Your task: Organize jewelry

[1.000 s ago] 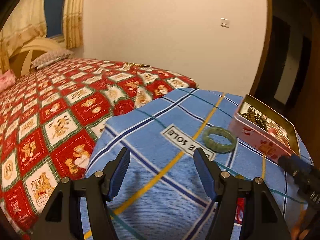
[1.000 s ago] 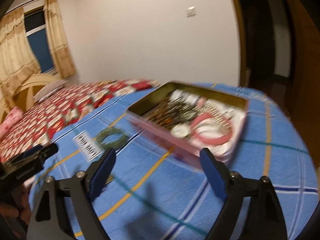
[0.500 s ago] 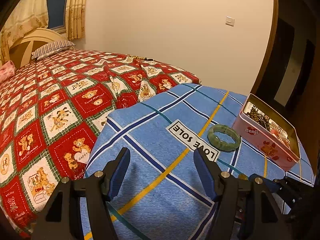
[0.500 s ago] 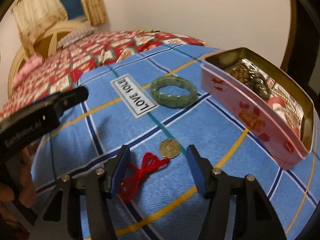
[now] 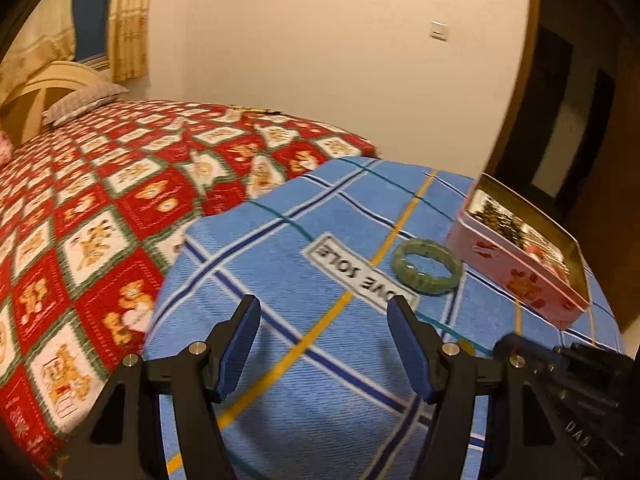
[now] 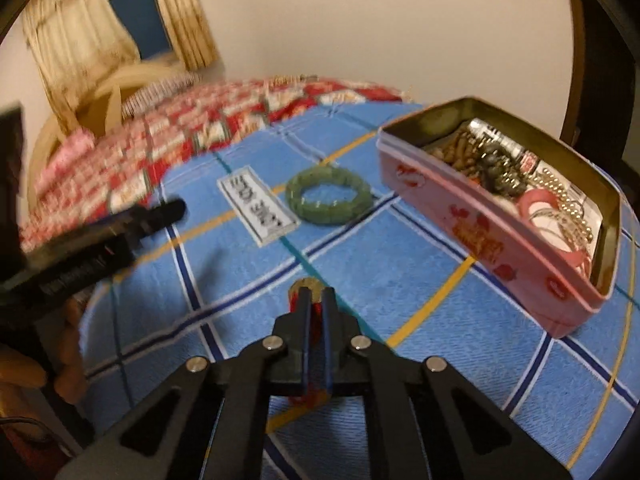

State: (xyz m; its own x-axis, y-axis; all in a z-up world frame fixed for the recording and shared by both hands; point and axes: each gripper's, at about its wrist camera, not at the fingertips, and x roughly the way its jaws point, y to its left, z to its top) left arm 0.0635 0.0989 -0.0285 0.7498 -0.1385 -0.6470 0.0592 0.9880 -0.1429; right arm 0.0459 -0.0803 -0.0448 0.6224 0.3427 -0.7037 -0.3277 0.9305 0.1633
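The coin pendant [image 6: 307, 285] on its red cord [image 6: 316, 316] sits low on the blue blanket, my right gripper [image 6: 315, 300] with jaws pressed together on the cord just behind the coin. My left gripper [image 5: 324, 344] hovers spread, holding nothing. The green bracelet [image 6: 329, 195] lies beyond, near the pink tin [image 6: 496, 236], already crowded with beads. As I judge it, the thin cord could slip, or the dangling coin could catch the tin's rim. The blanket [image 6: 400, 248] rounds off to my right, just past the tin; there is open cloth between the coin and the tin.
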